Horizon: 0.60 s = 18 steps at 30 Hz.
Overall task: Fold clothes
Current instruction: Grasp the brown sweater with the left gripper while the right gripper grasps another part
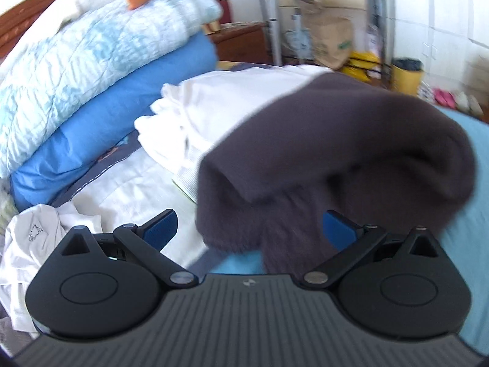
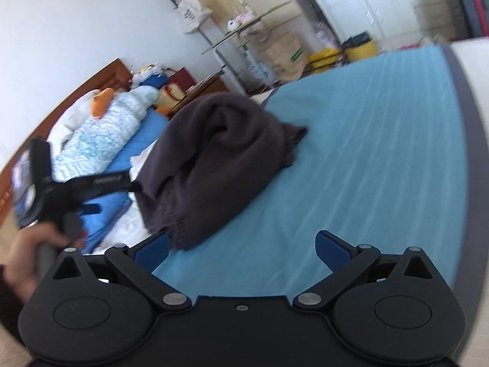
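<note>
Beside the bed's wooden headboard (image 2: 104, 72) lies a stack of a pale quilt (image 1: 91, 46) on a blue pillow (image 1: 101, 128), with a yellow bin (image 2: 362, 47) well beyond.

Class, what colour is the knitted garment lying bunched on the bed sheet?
Dark brownish grey; the sweater shows best in the right wrist view, on the light blue sheet.

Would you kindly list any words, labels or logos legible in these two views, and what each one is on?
No text can be read with confidence.
Green print on the brown paper bag: too blurred to read.
White lettering on the black arm of the left tongs' handle: blurred, unreadable.
Small emblem on the white garment: a drawing, no legible words.
</note>
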Tool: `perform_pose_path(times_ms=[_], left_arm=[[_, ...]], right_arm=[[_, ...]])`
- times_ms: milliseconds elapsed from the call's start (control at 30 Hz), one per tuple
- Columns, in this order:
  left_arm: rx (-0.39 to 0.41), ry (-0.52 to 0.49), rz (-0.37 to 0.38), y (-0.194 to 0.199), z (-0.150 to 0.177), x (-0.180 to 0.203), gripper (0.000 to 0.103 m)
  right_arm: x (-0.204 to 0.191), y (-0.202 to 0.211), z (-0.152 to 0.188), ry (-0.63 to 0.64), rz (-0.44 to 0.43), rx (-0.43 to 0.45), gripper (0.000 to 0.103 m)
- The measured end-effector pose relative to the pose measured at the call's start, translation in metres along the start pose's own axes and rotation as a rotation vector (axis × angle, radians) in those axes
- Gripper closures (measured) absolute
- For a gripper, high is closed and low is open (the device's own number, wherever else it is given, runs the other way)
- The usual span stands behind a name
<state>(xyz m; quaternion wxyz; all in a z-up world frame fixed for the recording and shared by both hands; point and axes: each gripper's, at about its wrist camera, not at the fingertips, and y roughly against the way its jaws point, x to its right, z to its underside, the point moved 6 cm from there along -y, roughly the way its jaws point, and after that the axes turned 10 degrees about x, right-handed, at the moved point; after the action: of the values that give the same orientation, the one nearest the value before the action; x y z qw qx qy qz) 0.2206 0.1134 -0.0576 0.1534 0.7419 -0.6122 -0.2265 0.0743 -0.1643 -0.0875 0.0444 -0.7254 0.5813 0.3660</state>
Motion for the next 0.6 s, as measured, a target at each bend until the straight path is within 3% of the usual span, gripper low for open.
perform_pose_path(times_ms=[133, 267, 367, 467, 600], left_arm=[[0.083, 0.017, -0.026, -0.030, 0.025, -0.019, 0.000], [-0.011, 0.129, 0.035, -0.057, 0.039, -0.042, 0.000], [0.033, 0.271, 0.033, -0.066, 0.028, -0.065, 0.000], [-0.027, 0.472, 0.104, -0.089, 0.038, -0.084, 0.000], [-0.100, 0.698, 0.064, -0.118, 0.066, -0.121, 0.000]], right_arm=[[-0.007, -0.023, 0.003, 0.061, 0.017, -0.072, 0.000], [-0.011, -0.042, -0.012, 0.057, 0.008, -0.093, 0.000], [-0.008, -0.067, -0.036, -0.023, -0.012, -0.075, 0.000], [0.000, -0.098, -0.063, -0.134, -0.031, -0.069, 0.000], [0.018, -0.137, -0.089, -0.273, 0.022, -0.051, 0.000]])
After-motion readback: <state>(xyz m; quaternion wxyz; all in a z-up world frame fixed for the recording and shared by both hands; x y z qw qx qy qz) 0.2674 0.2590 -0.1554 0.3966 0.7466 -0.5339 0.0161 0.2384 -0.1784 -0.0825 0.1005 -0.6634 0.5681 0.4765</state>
